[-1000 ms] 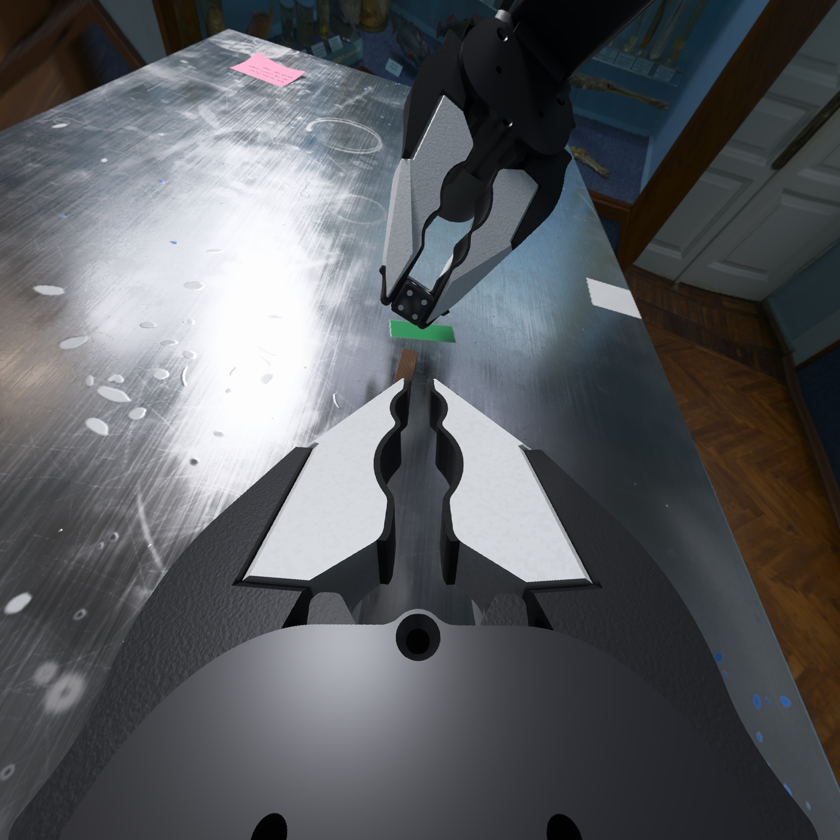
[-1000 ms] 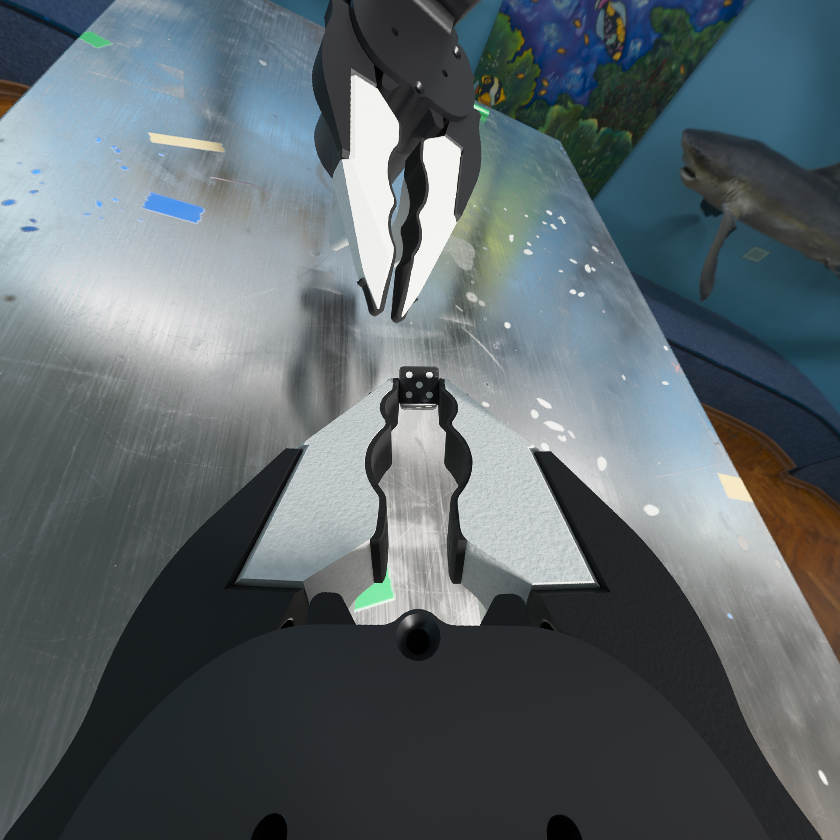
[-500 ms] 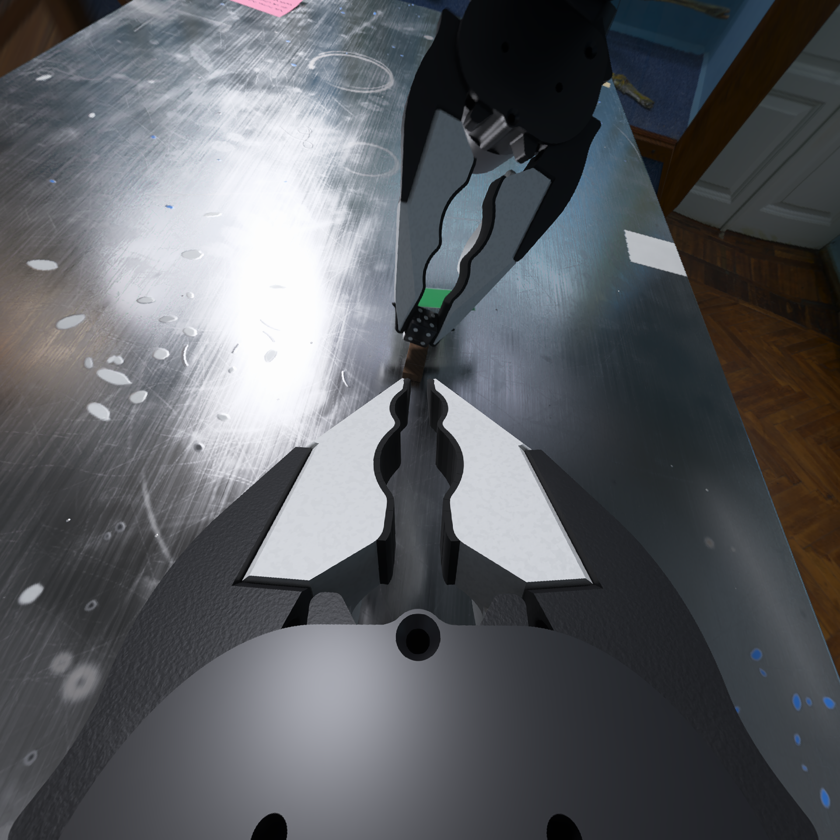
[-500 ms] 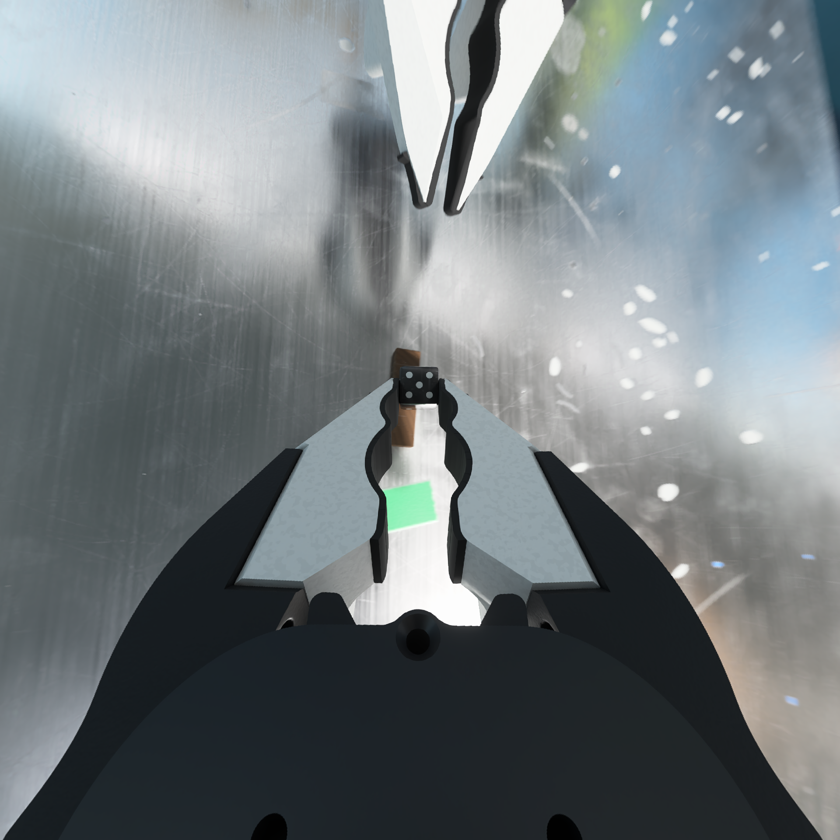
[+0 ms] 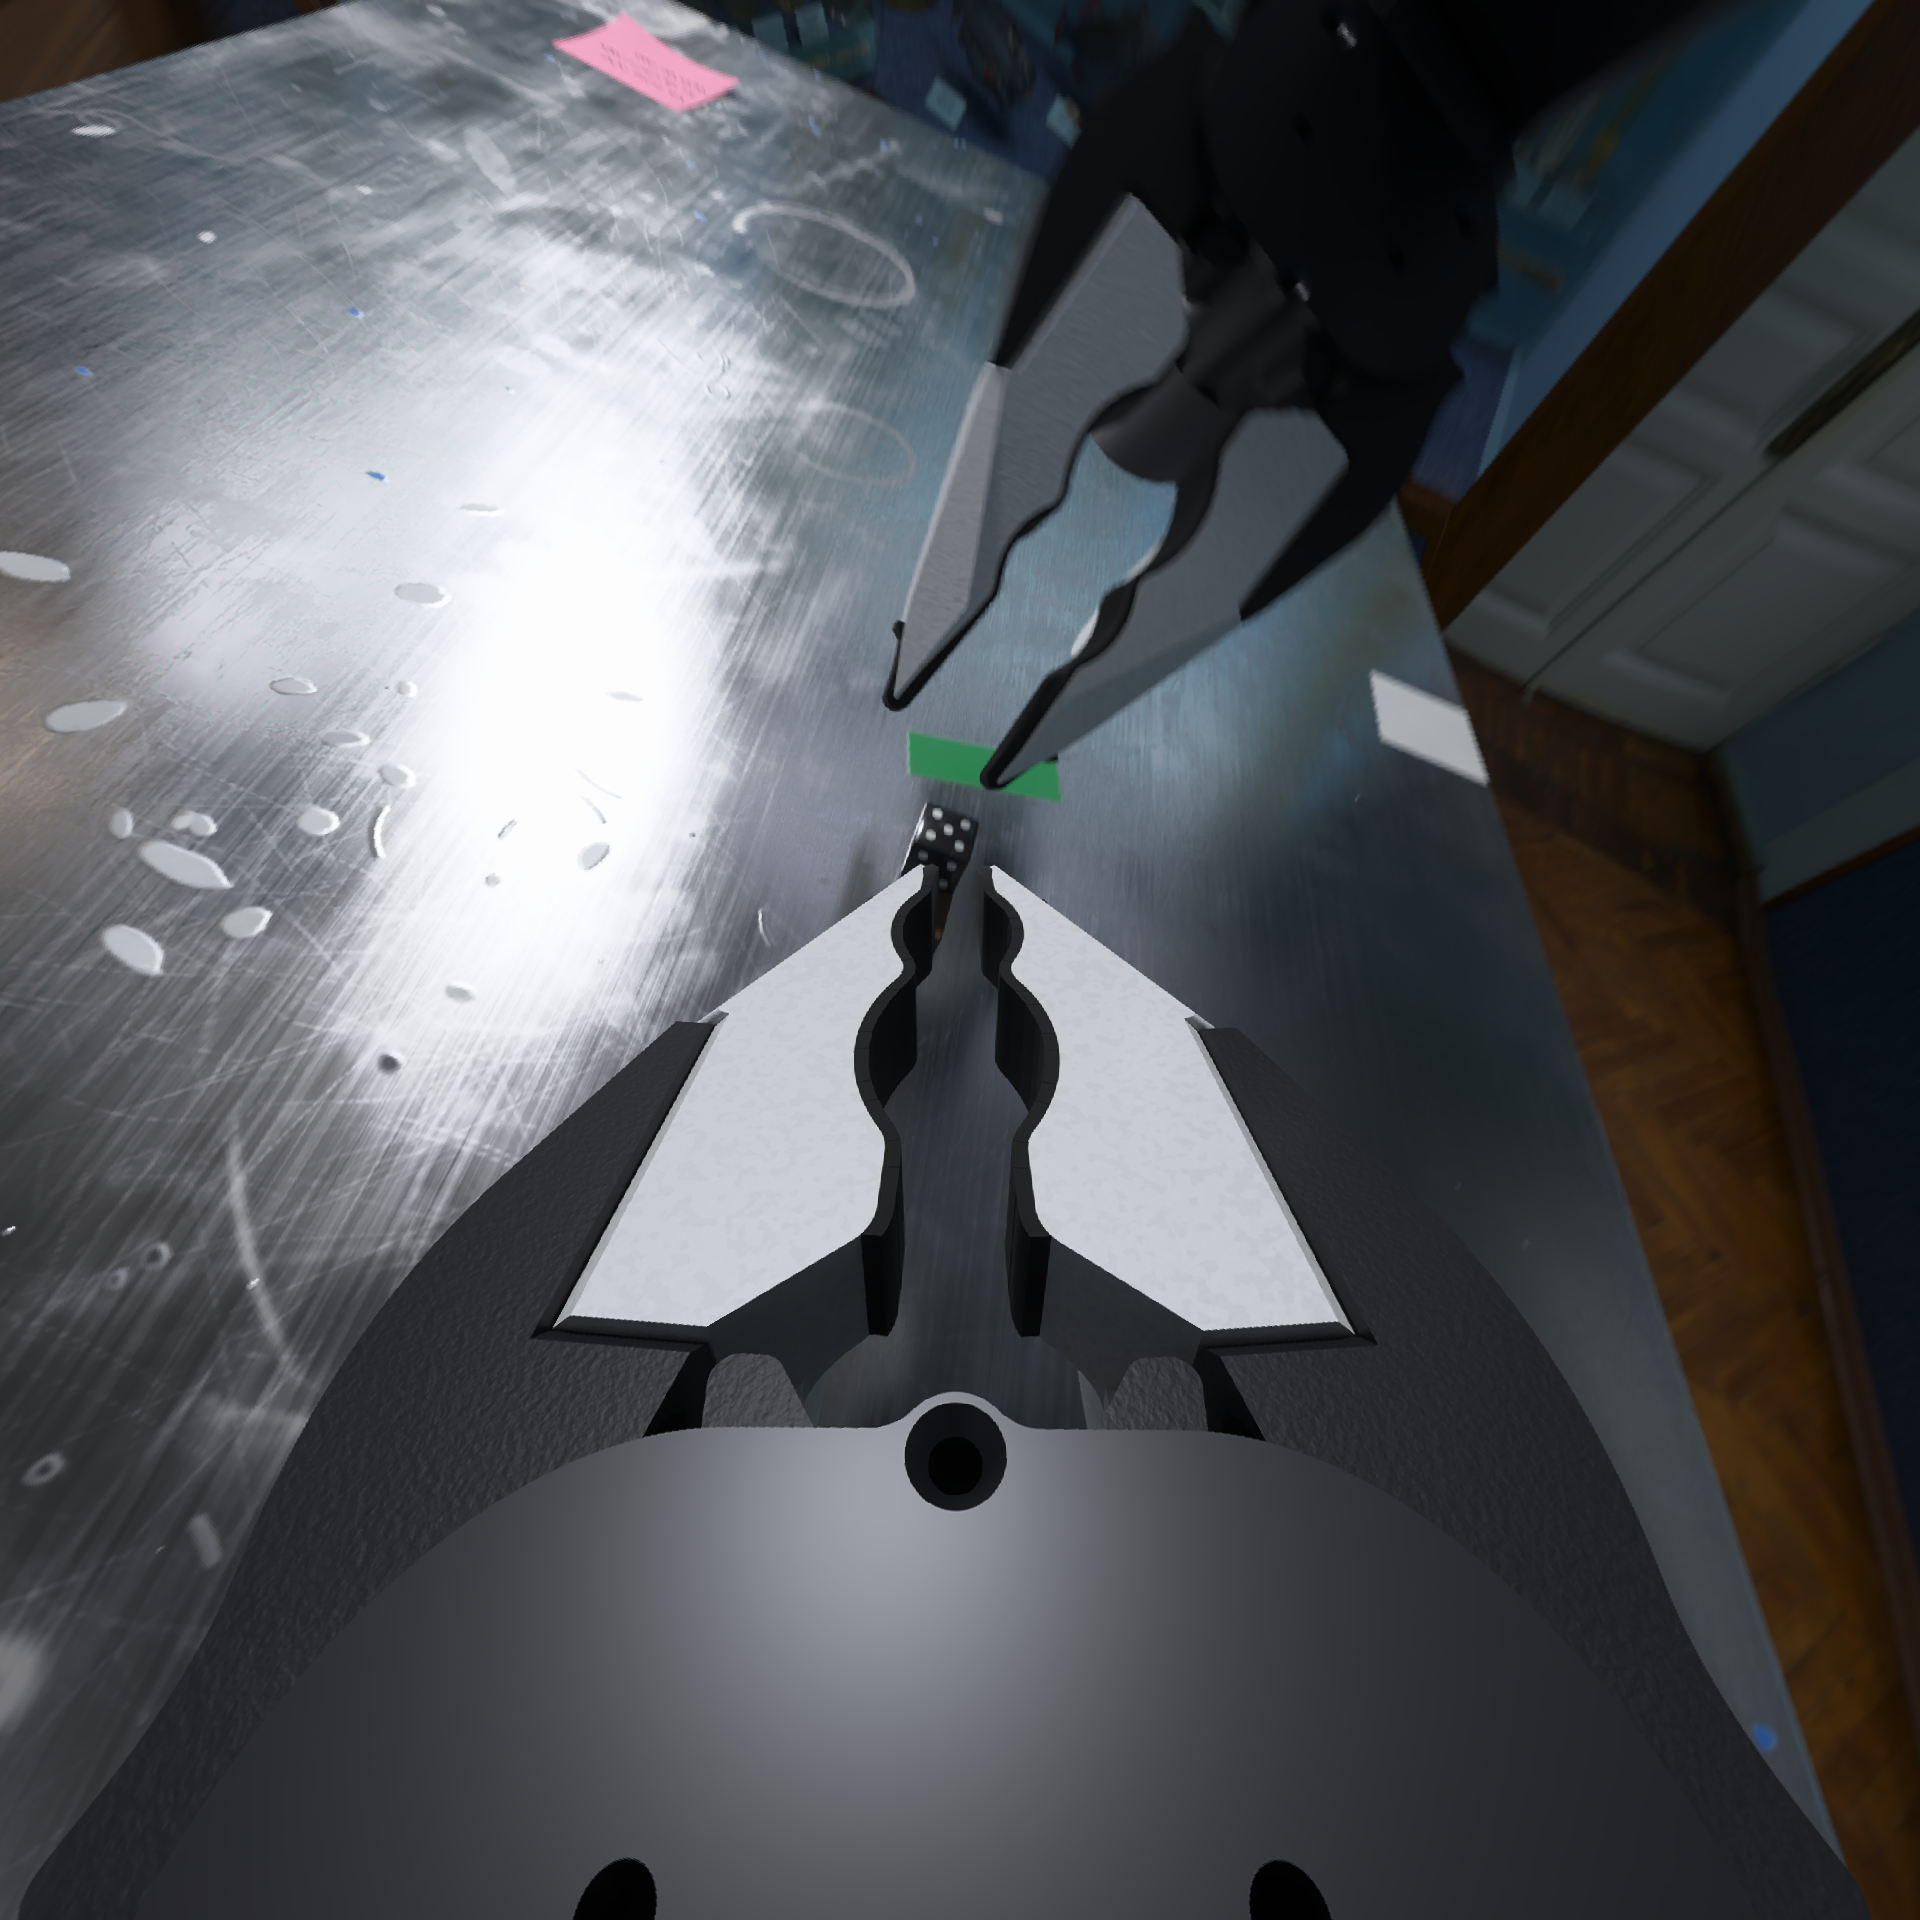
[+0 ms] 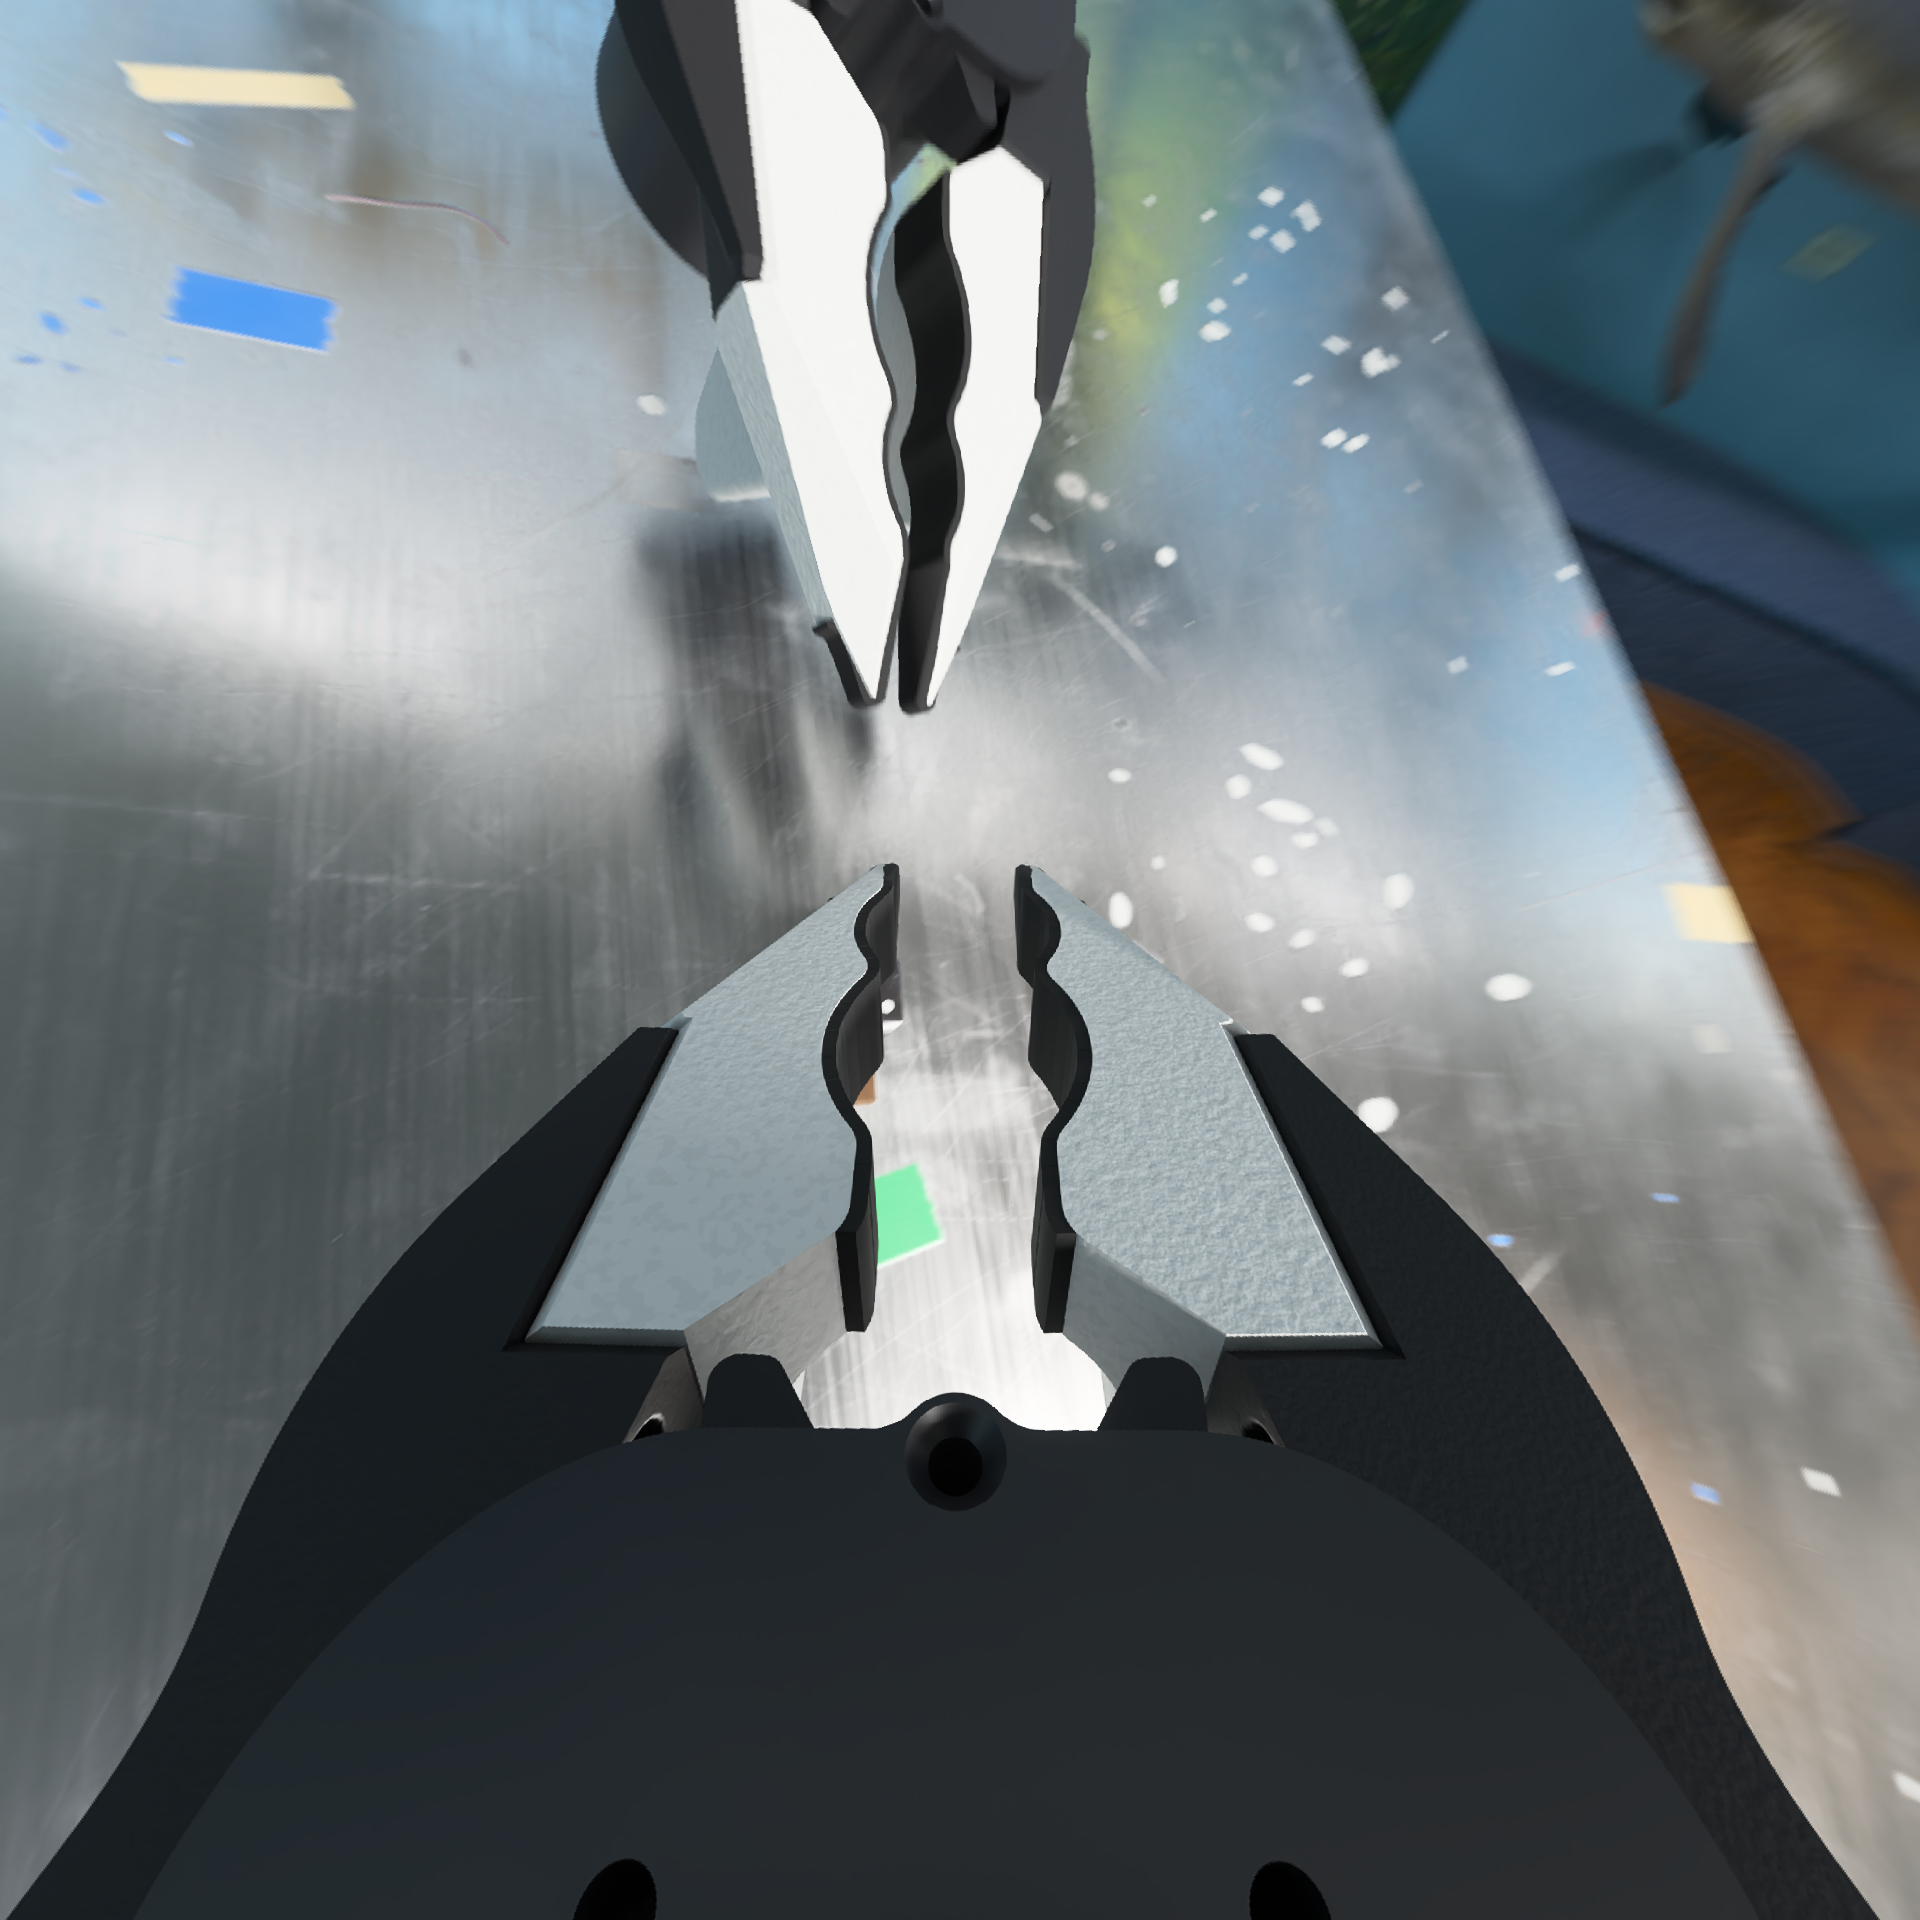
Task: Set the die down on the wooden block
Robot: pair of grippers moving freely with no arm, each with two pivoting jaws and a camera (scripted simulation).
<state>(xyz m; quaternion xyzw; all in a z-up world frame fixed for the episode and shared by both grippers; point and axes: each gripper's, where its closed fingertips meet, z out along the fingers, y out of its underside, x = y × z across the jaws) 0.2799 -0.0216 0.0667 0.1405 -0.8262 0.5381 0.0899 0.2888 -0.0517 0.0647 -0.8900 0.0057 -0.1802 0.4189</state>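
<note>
A black die (image 5: 951,836) with white pips rests on the small wooden block, just beyond the tips of my left gripper (image 5: 958,875). The die and fingers hide most of the block; a brown sliver of it (image 6: 865,1089) shows in the right wrist view. My left gripper is shut and empty, and it also shows in the right wrist view (image 6: 894,701). My right gripper (image 6: 956,878) is open and empty. In the left wrist view it hangs above and just behind the die (image 5: 943,738), apart from it.
A green tape patch (image 5: 982,764) lies on the scratched metal table (image 5: 416,623) right behind the block. A pink note (image 5: 644,62) lies far back and a white patch (image 5: 1423,722) near the right edge. Blue (image 6: 255,309) and yellow (image 6: 234,83) tape strips lie on the far side.
My right gripper carried the die down onto the wooden block, opened, let it go and lifted away. My left gripper stayed shut in place.
</note>
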